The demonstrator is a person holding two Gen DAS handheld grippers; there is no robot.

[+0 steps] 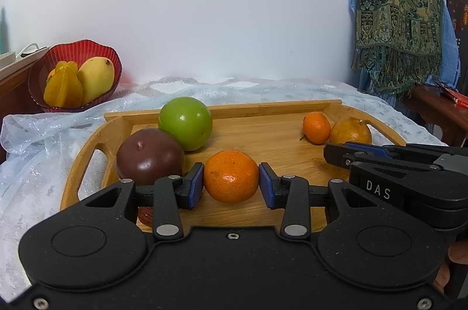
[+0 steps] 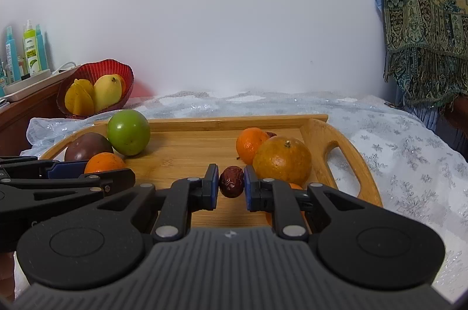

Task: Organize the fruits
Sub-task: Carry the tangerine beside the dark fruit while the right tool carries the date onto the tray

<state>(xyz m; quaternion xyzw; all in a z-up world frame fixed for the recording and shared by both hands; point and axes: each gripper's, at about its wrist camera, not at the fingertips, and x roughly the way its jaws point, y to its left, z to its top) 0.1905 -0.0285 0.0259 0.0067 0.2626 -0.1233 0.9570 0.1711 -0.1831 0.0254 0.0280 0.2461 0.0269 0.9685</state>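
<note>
White wall fills the background behind a table draped in a pale, glittery cloth (image 1: 263, 89), on which a wooden tray (image 1: 263, 109) with cut-out handles sits.

From the left wrist view, the left gripper (image 1: 231, 182) is clamped on a mandarin (image 1: 231, 177), blue pads pressing both sides. At ten o'clock from it lies a dark purple fruit (image 1: 149, 158), its lower edge hidden behind the gripper, and a green fruit (image 1: 185, 122) touches it at one o'clock. Something reddish (image 1: 145, 215) peeks out under the left linkage, too covered to identify.

From the right wrist view, the right gripper (image 2: 231, 182) is closed narrowly on a wrinkled red date (image 2: 231, 181). At two o'clock sits a dull orange (image 2: 282, 159), with a smaller tangerine (image 2: 250, 144) partly behind it. An orange patch (image 2: 295, 186) beneath the right finger is mostly hidden.

At ten o'clock off the tray, a red bowl (image 2: 117, 67) holds a mango (image 2: 107, 92) and starfruit (image 2: 80, 99). A patterned scarf (image 1: 397, 8) hangs at two o'clock, cut off by the frame.
</note>
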